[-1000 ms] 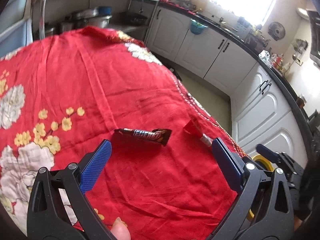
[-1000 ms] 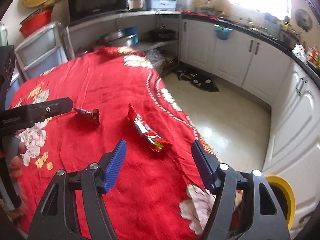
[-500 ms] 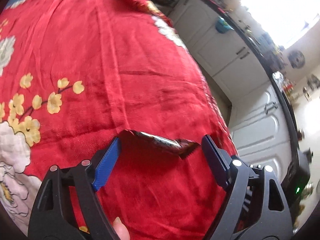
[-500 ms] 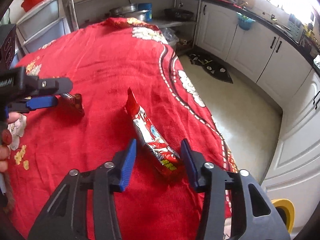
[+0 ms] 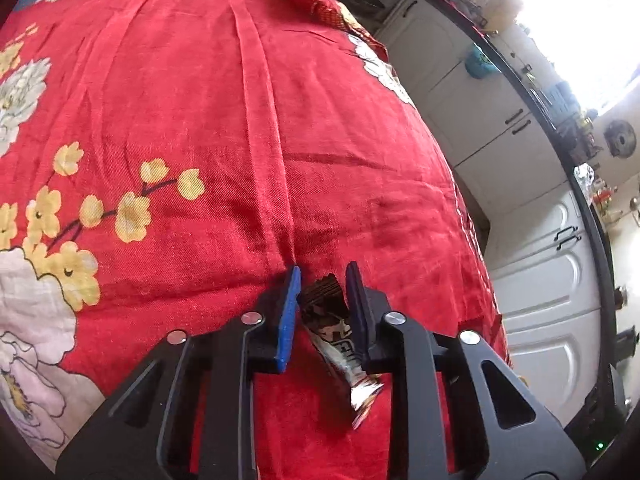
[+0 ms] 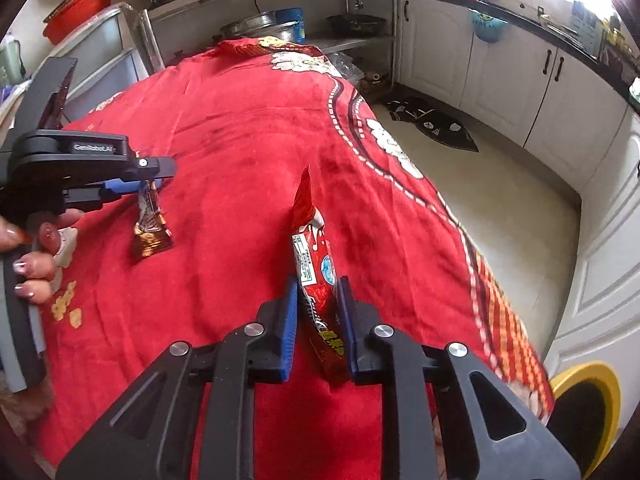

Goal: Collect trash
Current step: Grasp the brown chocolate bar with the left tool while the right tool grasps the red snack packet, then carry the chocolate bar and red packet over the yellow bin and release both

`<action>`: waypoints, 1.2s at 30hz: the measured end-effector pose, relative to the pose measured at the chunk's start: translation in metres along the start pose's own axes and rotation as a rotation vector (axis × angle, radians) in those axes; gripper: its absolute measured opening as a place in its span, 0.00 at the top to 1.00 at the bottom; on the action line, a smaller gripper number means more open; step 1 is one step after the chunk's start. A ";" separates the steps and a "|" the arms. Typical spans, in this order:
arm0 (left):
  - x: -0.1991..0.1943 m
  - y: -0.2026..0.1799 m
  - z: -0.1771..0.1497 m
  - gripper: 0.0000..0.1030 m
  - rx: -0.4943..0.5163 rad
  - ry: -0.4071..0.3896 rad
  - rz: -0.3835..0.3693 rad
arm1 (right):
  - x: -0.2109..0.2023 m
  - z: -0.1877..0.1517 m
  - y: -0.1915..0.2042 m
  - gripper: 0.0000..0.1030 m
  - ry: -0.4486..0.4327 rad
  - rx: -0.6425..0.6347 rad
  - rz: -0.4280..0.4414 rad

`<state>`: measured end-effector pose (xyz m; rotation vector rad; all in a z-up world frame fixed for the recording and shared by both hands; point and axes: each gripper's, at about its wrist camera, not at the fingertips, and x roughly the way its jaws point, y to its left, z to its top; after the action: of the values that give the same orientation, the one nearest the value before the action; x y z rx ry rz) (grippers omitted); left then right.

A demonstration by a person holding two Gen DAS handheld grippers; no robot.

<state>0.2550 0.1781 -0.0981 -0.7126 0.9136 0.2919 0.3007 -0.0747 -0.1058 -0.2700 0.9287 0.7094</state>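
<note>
My left gripper [image 5: 322, 280] has just closed on the brown wrapper [image 5: 336, 332]. My right gripper [image 6: 318, 294] has just closed, pinching the red wrapper [image 6: 316, 280] near the tablecloth's [image 6: 240, 128] right edge, ready to lift both

Bare red tablecloth [image 5: 240, 128] beyond both wrappers

We see a table draped in a red cloth [image 6: 248, 128] printed with white and yellow flowers [image 5: 132, 208], creased lengthwise and hanging over the edges. Two wrappers meet the cloth near the edge nearest us. A dark brown chocolate-bar wrapper [image 6: 150, 224] stands tilted, its lower end on the cloth towards the left edge. A long red snack wrapper [image 6: 314, 264] stands near the right edge, its far end raised off the cloth.
</note>
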 end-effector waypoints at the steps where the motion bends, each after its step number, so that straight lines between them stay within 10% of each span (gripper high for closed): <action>1: -0.001 0.000 -0.001 0.87 0.009 0.001 -0.004 | -0.003 -0.003 0.001 0.82 -0.003 0.006 0.003; 36: -0.099 -0.151 -0.098 0.88 0.511 -0.122 -0.248 | -0.162 -0.089 -0.045 0.83 -0.238 0.270 -0.083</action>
<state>0.2139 0.0071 0.0080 -0.3237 0.7317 -0.1187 0.2104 -0.2240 -0.0310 0.0153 0.7700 0.5196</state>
